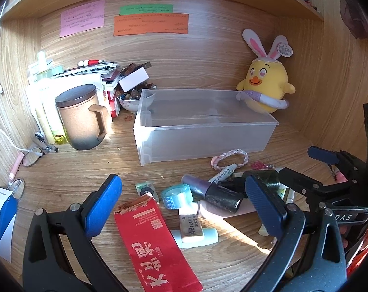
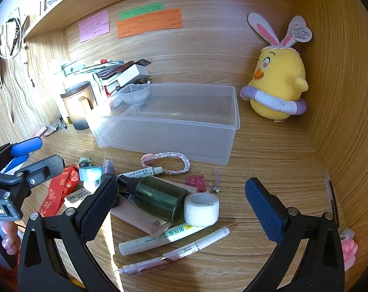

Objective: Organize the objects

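Both grippers, left (image 1: 181,204) and right (image 2: 181,199), hover with jaws apart, holding nothing. Beneath them, pens (image 2: 159,239), bottle (image 2: 159,198), tape (image 1: 176,196) and eraser (image 1: 192,226) lie scattered. Beyond, the clear bin (image 2: 196,143) looks unfilled; sorting seems not yet begun.

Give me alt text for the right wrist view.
Open right tongs hover over desk clutter: a dark green bottle, white tape roll and pens. Behind sits an empty clear plastic bin, with a yellow chick plush at right.
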`<action>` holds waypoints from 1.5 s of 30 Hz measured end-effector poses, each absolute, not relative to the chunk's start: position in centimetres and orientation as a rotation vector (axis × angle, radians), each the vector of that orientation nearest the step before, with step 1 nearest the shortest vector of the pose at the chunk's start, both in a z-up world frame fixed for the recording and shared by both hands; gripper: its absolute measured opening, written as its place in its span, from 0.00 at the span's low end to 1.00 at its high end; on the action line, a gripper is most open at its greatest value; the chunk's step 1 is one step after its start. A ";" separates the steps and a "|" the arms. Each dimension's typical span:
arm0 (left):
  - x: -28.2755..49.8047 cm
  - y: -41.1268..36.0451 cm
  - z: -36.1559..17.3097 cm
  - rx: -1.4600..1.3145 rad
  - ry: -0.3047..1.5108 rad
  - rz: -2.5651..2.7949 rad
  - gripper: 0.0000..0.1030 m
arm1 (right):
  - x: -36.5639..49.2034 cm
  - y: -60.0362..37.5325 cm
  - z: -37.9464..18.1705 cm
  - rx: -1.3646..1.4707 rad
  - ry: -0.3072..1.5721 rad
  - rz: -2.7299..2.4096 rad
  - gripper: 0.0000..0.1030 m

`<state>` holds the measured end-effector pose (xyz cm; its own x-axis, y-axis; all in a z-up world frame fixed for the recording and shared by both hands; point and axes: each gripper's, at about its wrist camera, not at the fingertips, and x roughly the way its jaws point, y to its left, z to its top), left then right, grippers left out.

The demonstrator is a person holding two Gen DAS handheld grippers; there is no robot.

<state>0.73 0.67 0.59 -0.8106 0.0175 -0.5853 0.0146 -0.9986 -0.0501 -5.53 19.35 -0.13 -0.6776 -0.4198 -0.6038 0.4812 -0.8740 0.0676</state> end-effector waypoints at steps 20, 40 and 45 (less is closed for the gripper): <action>0.8 0.5 0.4 -0.963 -0.101 2.973 1.00 | -5.2 19.0 -0.2 0.866 0.161 -2.490 1.00; 1.2 0.1 0.4 -0.980 -0.160 2.933 1.00 | -5.1 19.2 -0.3 0.871 0.152 -2.489 1.00; 0.9 -0.5 0.2 -1.003 -0.191 2.927 1.00 | -5.2 19.3 -0.4 0.880 0.144 -2.482 1.00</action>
<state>0.92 -0.55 0.24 -0.7898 0.0792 -0.6082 0.0004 -0.9916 -0.1297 -5.20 19.28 -0.38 -0.6667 -0.4204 -0.6154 0.4887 -0.8700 0.0649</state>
